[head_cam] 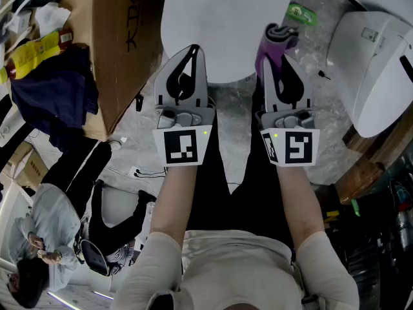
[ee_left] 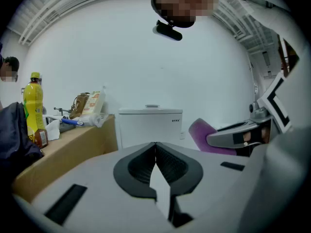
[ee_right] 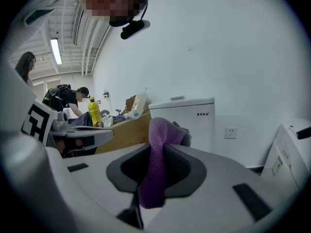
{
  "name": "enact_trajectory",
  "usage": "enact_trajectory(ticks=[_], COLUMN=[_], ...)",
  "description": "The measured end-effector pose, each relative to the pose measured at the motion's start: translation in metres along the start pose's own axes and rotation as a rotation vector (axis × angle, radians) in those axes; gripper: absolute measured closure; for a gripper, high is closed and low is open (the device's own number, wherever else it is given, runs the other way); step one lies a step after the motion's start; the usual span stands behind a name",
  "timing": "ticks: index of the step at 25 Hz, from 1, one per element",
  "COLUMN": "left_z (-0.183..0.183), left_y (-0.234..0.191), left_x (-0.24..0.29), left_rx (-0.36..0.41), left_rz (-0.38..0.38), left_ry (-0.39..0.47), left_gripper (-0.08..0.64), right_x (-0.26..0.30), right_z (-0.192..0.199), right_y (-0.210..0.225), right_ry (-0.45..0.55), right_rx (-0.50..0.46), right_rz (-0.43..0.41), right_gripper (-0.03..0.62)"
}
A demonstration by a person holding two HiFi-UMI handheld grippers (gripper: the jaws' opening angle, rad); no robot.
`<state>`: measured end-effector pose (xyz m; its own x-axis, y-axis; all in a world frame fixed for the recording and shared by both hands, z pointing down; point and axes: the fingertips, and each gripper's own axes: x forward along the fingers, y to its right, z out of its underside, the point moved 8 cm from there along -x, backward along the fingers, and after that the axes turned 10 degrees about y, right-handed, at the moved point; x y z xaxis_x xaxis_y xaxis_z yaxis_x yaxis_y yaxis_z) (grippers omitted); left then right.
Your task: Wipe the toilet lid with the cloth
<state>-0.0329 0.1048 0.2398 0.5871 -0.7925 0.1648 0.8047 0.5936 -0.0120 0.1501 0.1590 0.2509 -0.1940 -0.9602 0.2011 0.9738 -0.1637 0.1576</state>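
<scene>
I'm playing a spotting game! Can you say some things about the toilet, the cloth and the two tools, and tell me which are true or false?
1. The right tool grips a purple cloth. True.
2. The left tool holds a sponge. False: it is shut on nothing.
3. The toilet lid is down. True.
4. The cloth lies spread flat on the lid. False: it is bunched up in the right tool.

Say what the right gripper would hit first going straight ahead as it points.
Likely the toilet tank, dead ahead beyond the purple cloth the right gripper holds; depth is unclear.
</scene>
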Motion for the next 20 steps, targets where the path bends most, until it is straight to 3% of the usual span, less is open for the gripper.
enact_trajectory(ticks=[20], left_z=[0.0008], left_y=[-0.0003], left_x=[-0.0032], left_rx=[-0.002], left_rz=[-0.004], left_ry=[0.000], left_gripper=[0.545], right_x=[0.0017], right_z=[0.0028], right_y=[-0.0017], right_ry=[0.006], right_rx=[0.003], right_rz=[0.008], right_gripper=[0.505])
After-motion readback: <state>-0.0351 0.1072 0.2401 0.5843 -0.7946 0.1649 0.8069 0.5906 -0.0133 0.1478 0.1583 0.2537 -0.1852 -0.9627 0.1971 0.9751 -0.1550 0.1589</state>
